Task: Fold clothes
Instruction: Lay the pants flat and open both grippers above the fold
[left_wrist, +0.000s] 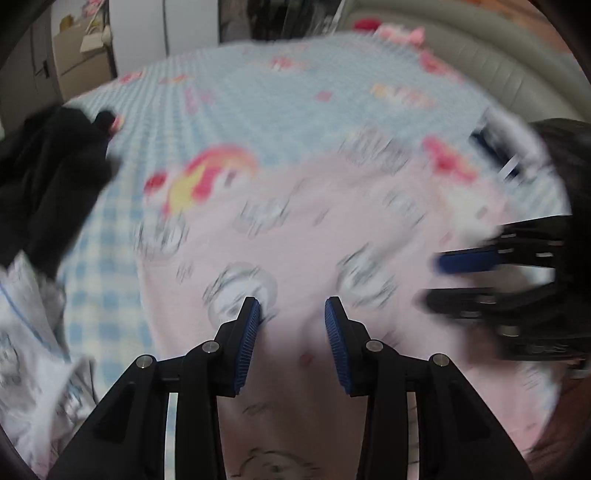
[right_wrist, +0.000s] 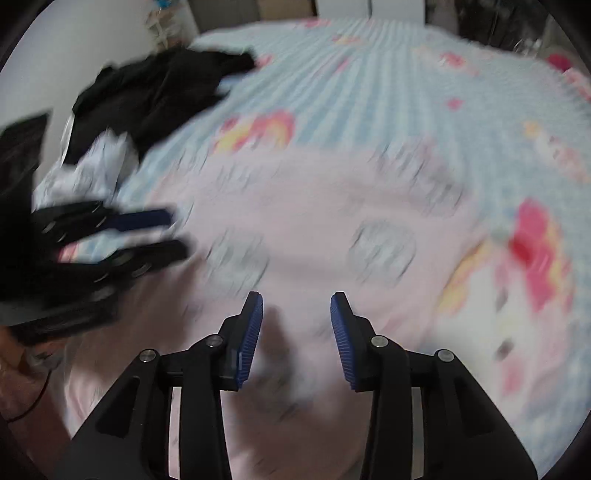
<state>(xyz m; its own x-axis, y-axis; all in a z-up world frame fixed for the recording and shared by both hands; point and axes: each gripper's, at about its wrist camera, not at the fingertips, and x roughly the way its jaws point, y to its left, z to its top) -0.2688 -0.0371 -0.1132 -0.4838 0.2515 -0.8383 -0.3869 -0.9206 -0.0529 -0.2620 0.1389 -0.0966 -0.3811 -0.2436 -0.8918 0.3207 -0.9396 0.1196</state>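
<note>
Two grippers, the left gripper (left_wrist: 293, 310) and the right gripper (right_wrist: 296, 306), hang over a pink garment (left_wrist: 332, 229) spread on the checked bedsheet (left_wrist: 258, 92), both with jaws parted and holding nothing. The blur hides how many folds the garment already has. My guess is a fold is under way, calling for a grasp on an edge.

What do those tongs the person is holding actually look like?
Both tongs, left and right, look alike: matte black angular plastic frames with silver round pivot bolts, each ending in two fingers faced with ribbed blue pads. No cables show.
</note>
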